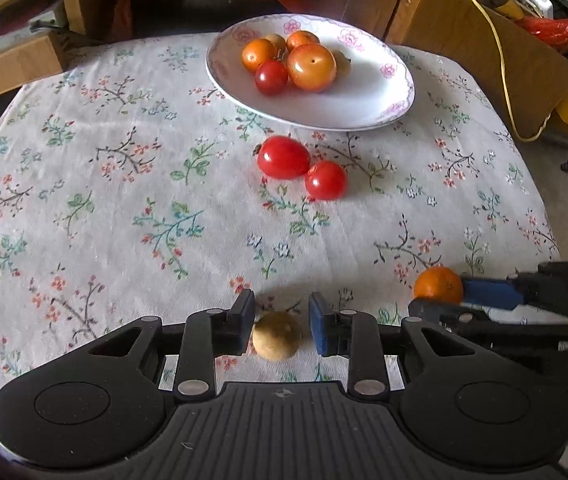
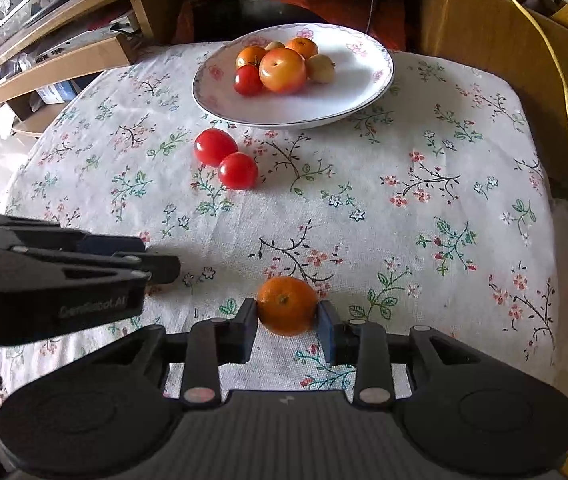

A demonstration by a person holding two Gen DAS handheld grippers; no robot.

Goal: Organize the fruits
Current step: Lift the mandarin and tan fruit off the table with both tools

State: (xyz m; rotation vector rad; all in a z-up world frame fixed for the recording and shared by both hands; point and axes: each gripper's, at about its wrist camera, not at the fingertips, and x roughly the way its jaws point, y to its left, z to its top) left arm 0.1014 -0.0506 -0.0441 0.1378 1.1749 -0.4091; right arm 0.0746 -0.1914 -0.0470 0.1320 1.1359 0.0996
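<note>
Nearest the left wrist lens: left gripper (image 1: 277, 327), fingers spread either side of a small tan fruit (image 1: 277, 336) lying on the worktop (image 1: 84, 208); one pad just beside or perhaps touching the fruit, the other with a clear gap, so not yet pinched. Nearest the right wrist lens: right gripper (image 2: 287, 320), pads pressed against both flanks of a mandarin (image 2: 287, 311), pinching it low over the flowered cloth; whether lifted clear or resting on the cloth cannot be told.

Further out, mid-worktop, two red tomatoes (image 1: 300, 166) touching one another, just in front of a white flowered plate (image 1: 380, 92). On that plate, a cluster of orange, red and pale fruits, bunched toward its far-left part, with bare plate on the near-right. Beyond the worktop, wooden furniture, cardboard boxes and a yellow cable (image 1: 500, 56).

Judged step: gathering loose fruit for the plate. To do it well: centre the tan fruit between the left pads before closing, squeeze gently since round fruit slips and bruises, lift straight up, carry over the tomatoes without nudging them, and set down on the bare part of the plate so the pile does not roll.
</note>
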